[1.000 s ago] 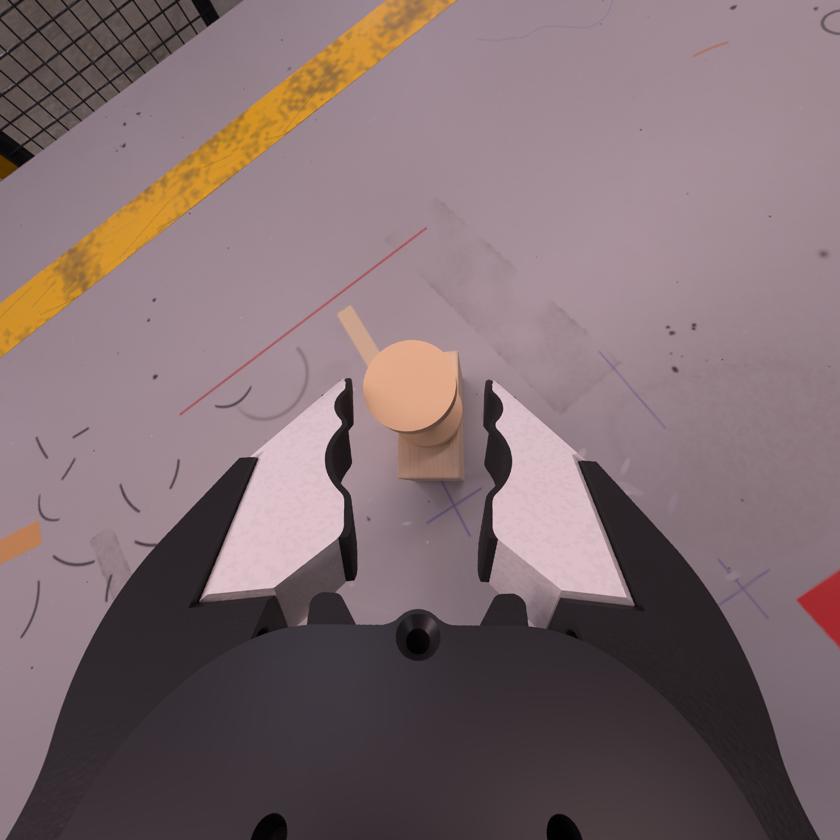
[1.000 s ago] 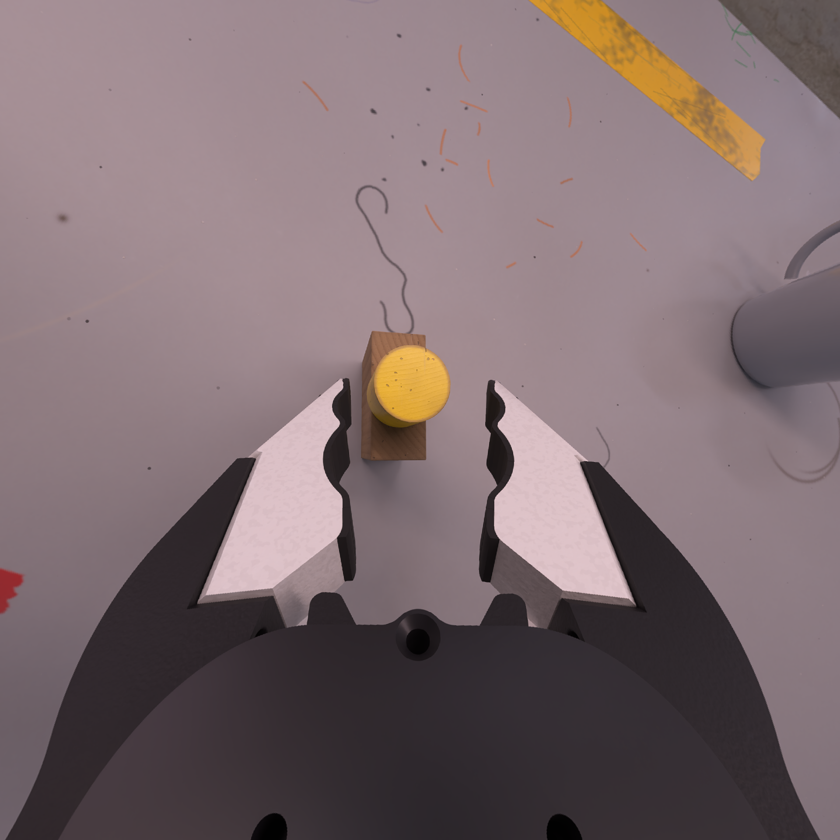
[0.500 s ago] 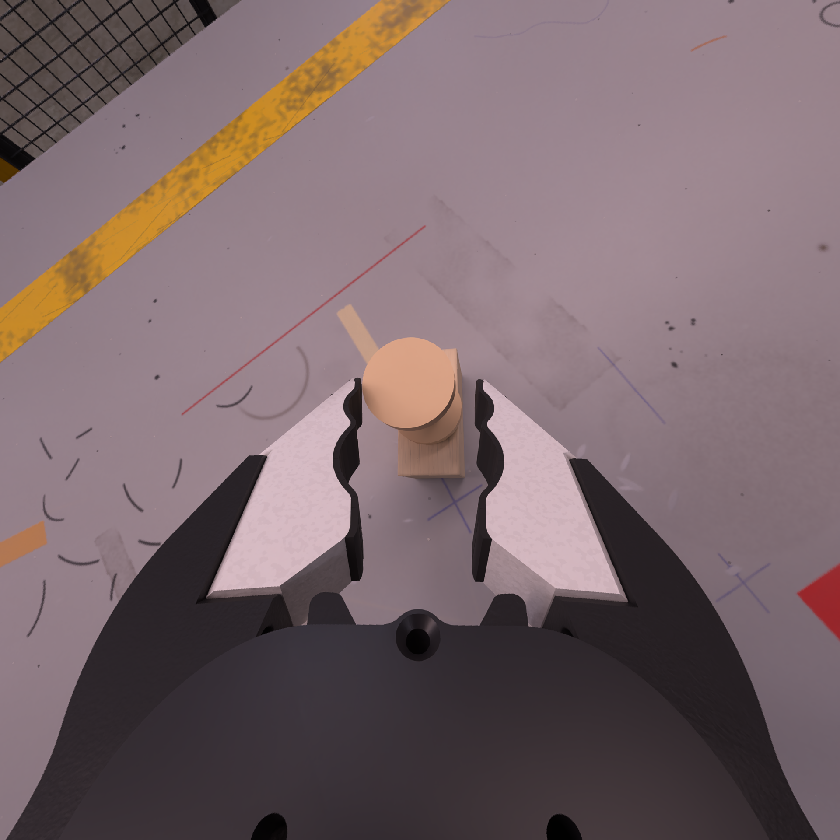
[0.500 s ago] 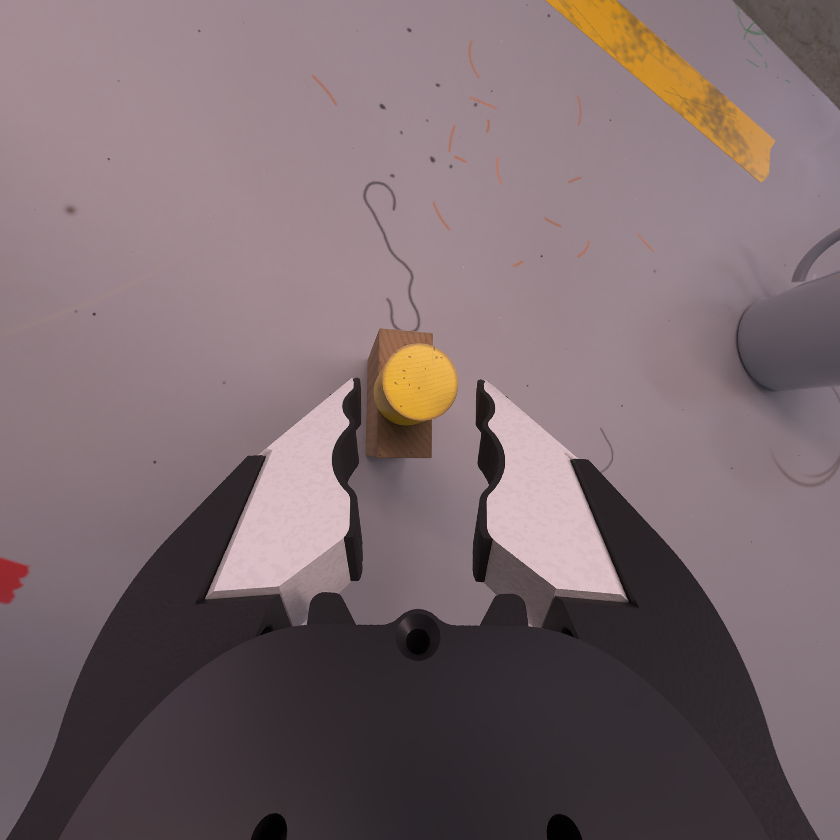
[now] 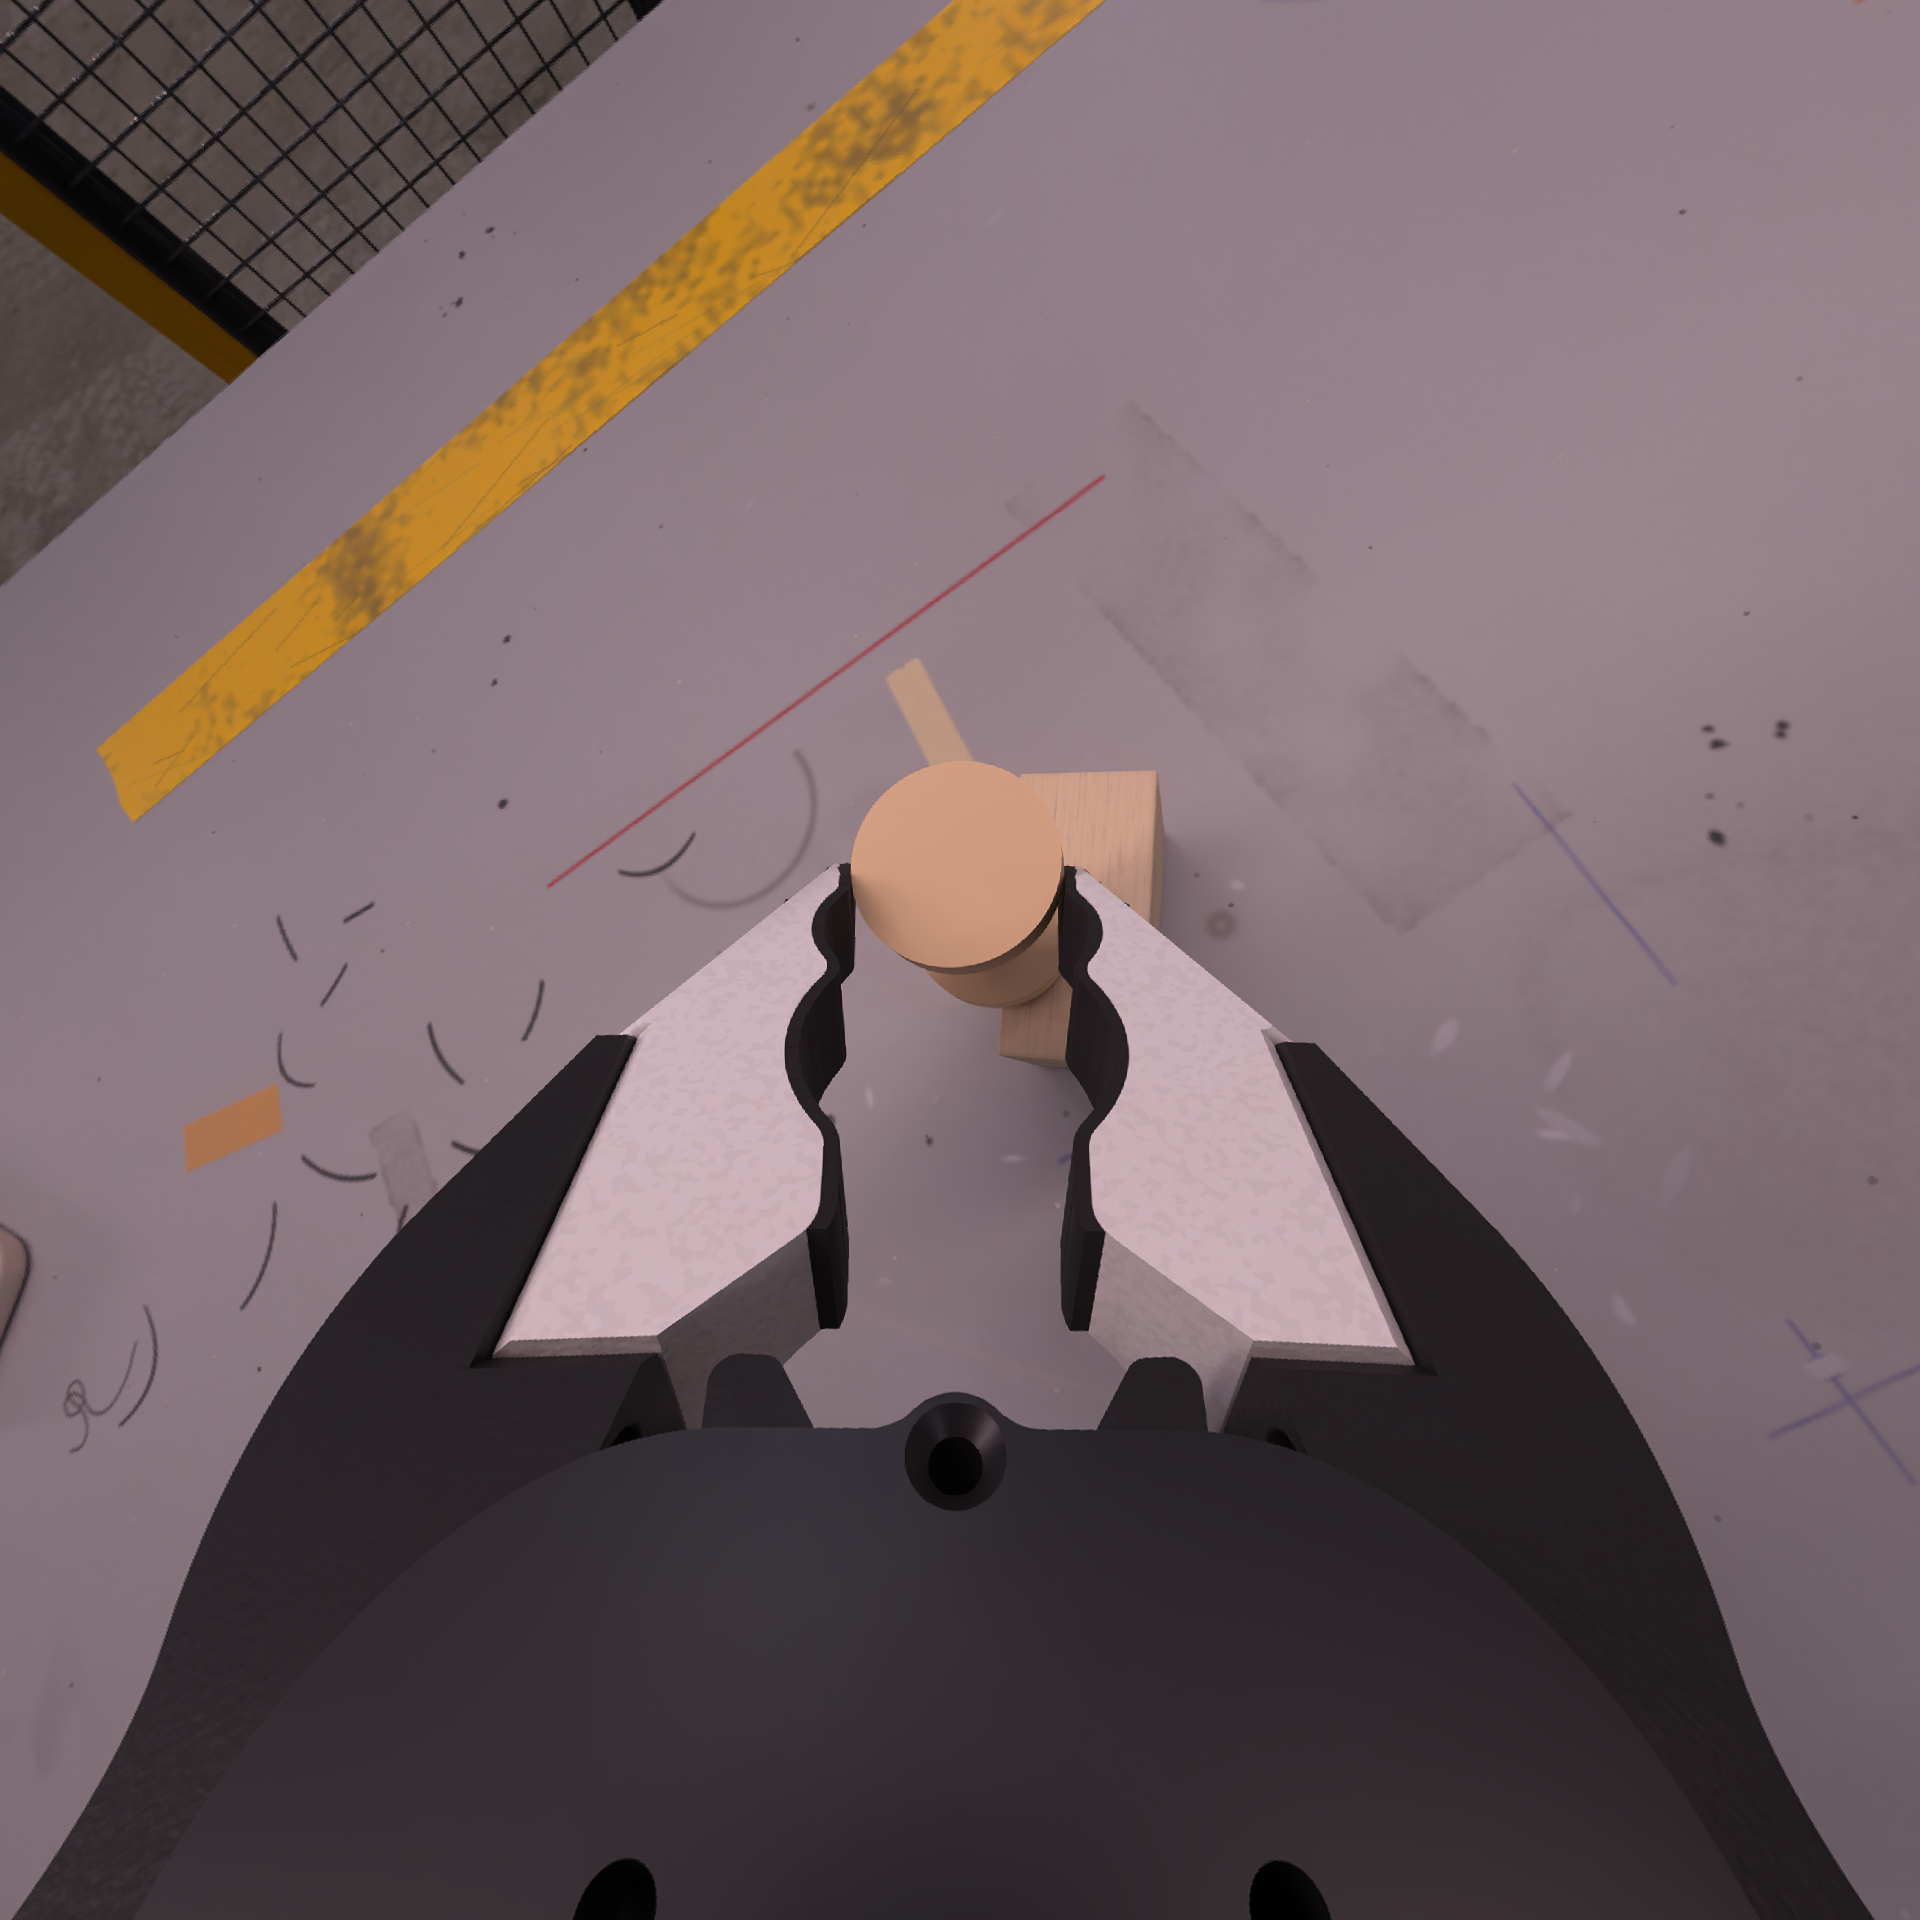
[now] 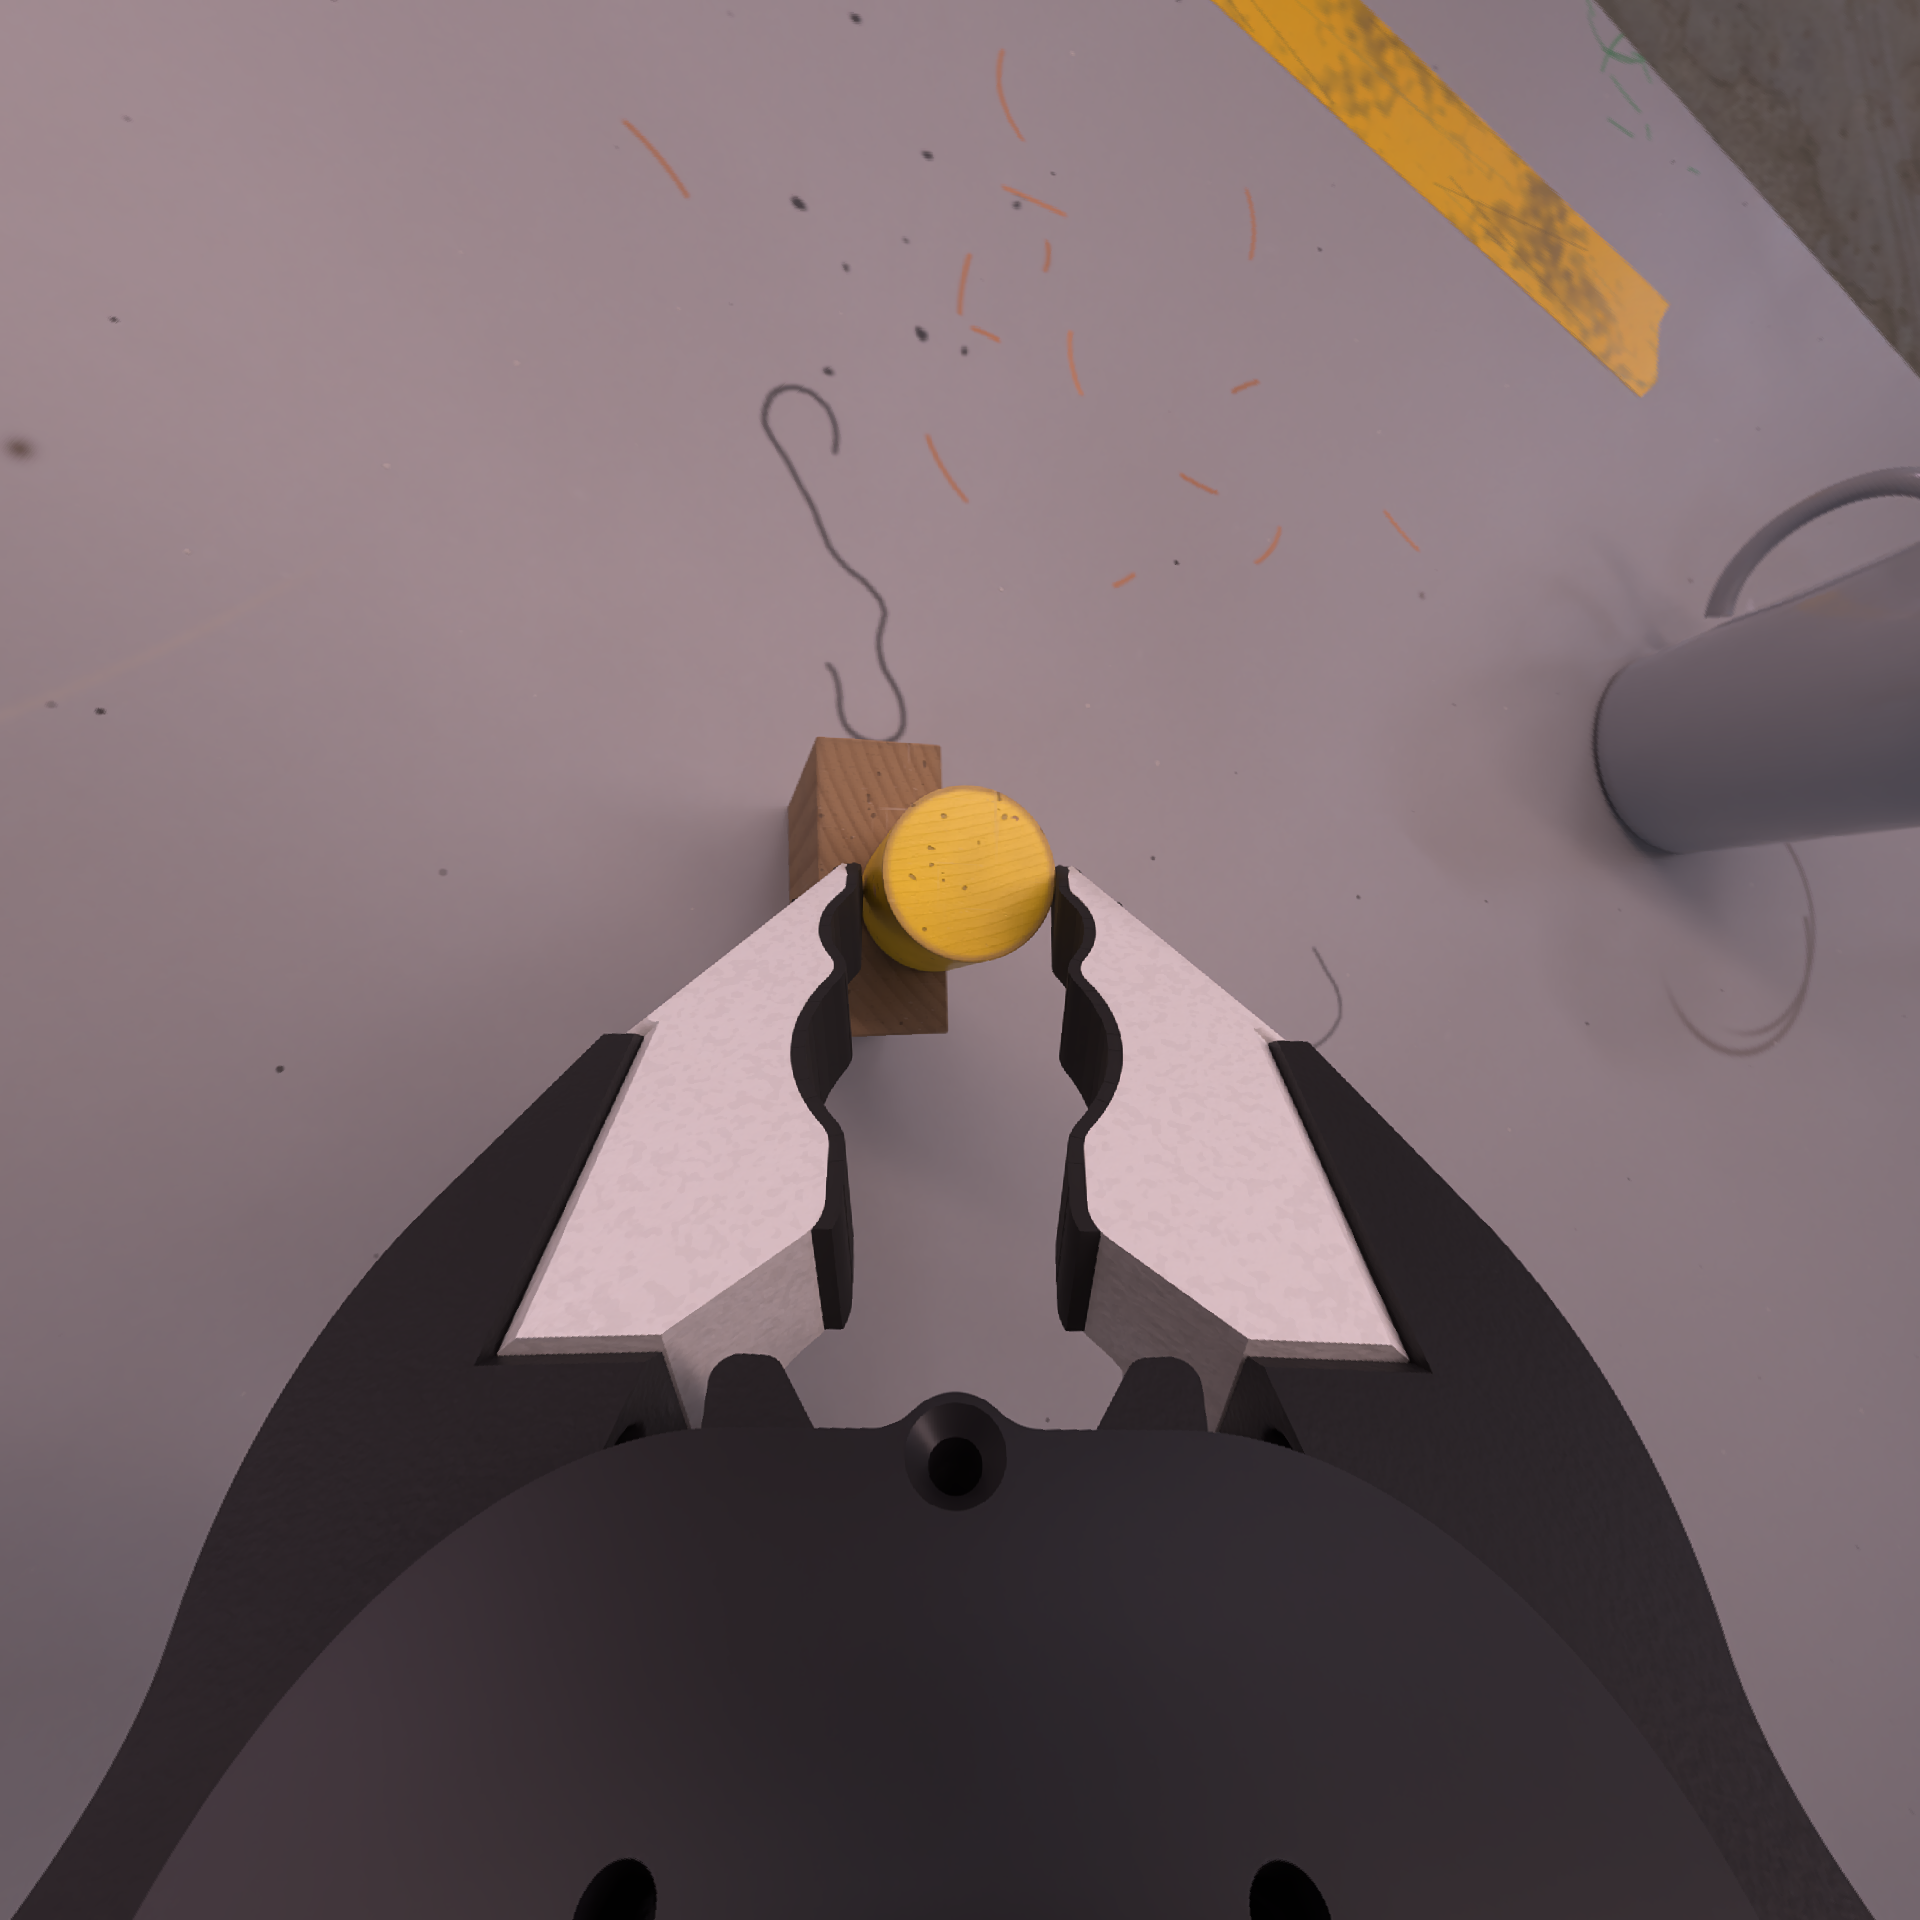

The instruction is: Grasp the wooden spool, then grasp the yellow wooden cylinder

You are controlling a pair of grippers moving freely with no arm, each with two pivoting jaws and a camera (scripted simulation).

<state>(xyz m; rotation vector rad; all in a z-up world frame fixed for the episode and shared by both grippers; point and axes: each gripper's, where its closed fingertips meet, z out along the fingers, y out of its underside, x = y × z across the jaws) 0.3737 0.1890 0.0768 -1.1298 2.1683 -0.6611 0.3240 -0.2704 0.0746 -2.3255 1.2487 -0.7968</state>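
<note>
In the left wrist view the tan wooden spool (image 5: 956, 868) stands upright with its round top facing the camera. My left gripper (image 5: 956, 883) is shut on it, both fingertips touching its sides. A pale wooden block (image 5: 1101, 831) lies just behind and right of it. In the right wrist view the yellow wooden cylinder (image 6: 961, 873) stands upright. My right gripper (image 6: 956, 883) is shut on it, fingertips against both sides. A brown wooden block (image 6: 862, 800) lies behind and left of it, partly hidden by the left finger.
A grey table top with scribbles and marks. Yellow tape strips run near the table edges (image 5: 520, 416) (image 6: 1475, 197). A wire mesh (image 5: 260, 135) lies beyond the left edge. A grey tube (image 6: 1766, 748) lies at the right in the right wrist view.
Both grippers have closed from wide open onto their objects. The left gripper has risen and shifted; the pale block now sits farther right behind the spool.
</note>
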